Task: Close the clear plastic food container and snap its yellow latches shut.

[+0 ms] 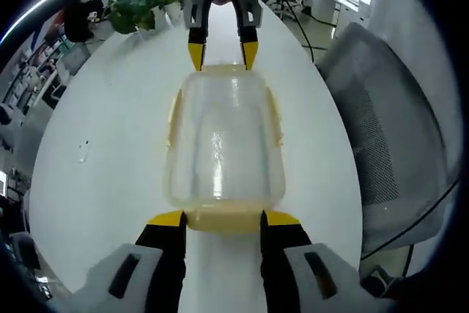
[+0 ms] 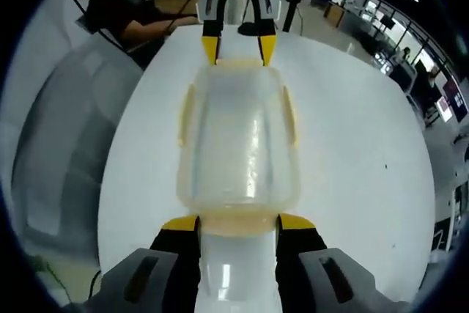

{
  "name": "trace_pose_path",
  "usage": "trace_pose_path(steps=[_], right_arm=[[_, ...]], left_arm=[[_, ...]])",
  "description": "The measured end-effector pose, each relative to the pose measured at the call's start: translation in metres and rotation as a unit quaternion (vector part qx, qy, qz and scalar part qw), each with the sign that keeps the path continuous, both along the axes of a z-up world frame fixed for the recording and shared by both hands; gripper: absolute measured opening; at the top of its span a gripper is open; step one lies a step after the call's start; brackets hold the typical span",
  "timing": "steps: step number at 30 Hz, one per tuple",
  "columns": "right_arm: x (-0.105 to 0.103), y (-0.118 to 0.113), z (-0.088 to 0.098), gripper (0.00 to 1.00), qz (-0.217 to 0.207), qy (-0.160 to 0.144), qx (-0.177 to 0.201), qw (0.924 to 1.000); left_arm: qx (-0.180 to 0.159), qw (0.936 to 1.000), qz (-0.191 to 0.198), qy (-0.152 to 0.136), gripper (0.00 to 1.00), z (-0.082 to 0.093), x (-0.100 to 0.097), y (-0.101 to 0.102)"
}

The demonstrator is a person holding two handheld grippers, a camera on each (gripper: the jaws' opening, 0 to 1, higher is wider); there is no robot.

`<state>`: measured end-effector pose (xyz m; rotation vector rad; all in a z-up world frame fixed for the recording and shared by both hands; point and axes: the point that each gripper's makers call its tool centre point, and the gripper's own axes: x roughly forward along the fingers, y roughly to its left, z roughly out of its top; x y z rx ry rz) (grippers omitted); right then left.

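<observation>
Your left gripper stands with its jaws spread about as wide as the near end of the clear plastic food container, its yellow tips touching or just short of the yellow latch on that end; you cannot tell from here whether they press on it. Your right gripper does the same at the opposite end, jaws parted to either side of that end's yellow latch, gripping nothing that you can make out. In the left gripper view the right gripper shows beyond the container, and in the right gripper view the left gripper shows likewise, so the two face each other with the container between them. The container sits lid-on in the middle of a white table, and it looks empty. More yellow latches run along its long sides. The tabletop is bare on both sides of it. A grey mesh chair stands at the table's edge, a potted plant at the far end, and a seated person beyond the opposite end.
</observation>
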<state>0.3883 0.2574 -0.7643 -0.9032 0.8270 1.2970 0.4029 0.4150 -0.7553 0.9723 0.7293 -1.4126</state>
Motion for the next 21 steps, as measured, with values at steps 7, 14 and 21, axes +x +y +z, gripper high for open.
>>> trace_pose_path(steps=[7,14,21], right_arm=[[0.001,-0.015,0.001,0.38,0.005,0.002,-0.002,1.0],[-0.001,-0.029,0.001,0.38,0.014,0.006,0.0,0.9999],[-0.002,-0.041,0.0,0.38,0.018,0.008,-0.001,0.9998]], left_arm=[[-0.004,1.0,0.006,0.001,0.38,0.002,-0.002,-0.016],[-0.002,0.9999,0.013,0.004,0.38,0.002,-0.005,-0.028],[0.001,0.9999,0.016,0.004,0.38,0.004,-0.007,-0.04]])
